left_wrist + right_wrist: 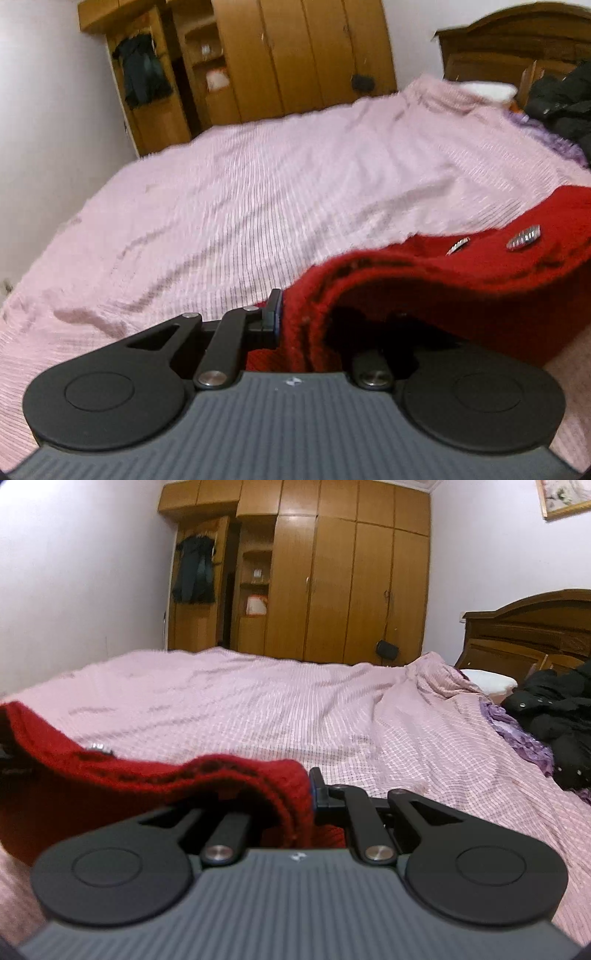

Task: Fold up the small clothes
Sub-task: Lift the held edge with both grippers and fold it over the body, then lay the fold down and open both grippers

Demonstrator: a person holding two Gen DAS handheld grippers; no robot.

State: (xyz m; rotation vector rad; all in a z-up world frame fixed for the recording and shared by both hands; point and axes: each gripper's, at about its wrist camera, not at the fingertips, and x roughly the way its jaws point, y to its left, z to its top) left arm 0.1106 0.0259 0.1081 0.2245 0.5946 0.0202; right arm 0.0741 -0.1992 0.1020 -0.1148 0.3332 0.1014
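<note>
**Red knit garment held at both ends above the bed**

Left wrist view: The left gripper [286, 321] has its fingers clamped on one edge of a red knit garment [461, 291]. The cloth runs away to the right, lifted off the pink bedspread [240, 206], and sags between the two holds. Two silver buttons [523, 238] sit along its upper band. Only the left finger [274, 312] shows; the other is buried under folds of knit. The garment's right portion is cut off by the frame edge, and motion blur softens the weave.

Right wrist view: The right gripper [308, 794] likewise has its fingers closed on the garment's [110, 786] opposite edge. The cloth drapes over the gripper's left linkage and hides that finger; the right finger [317, 786] is visible beside the knit. One button [99, 746] shows. The garment's lower hem is out of view.

Assessment: The knit appears soft, thick and light, and likely to stretch and droop rather than hold a line. The ribbed edge band looks the soundest place to grip. Buttons may snag. The garment's full outline and type cannot be determined.
</note>
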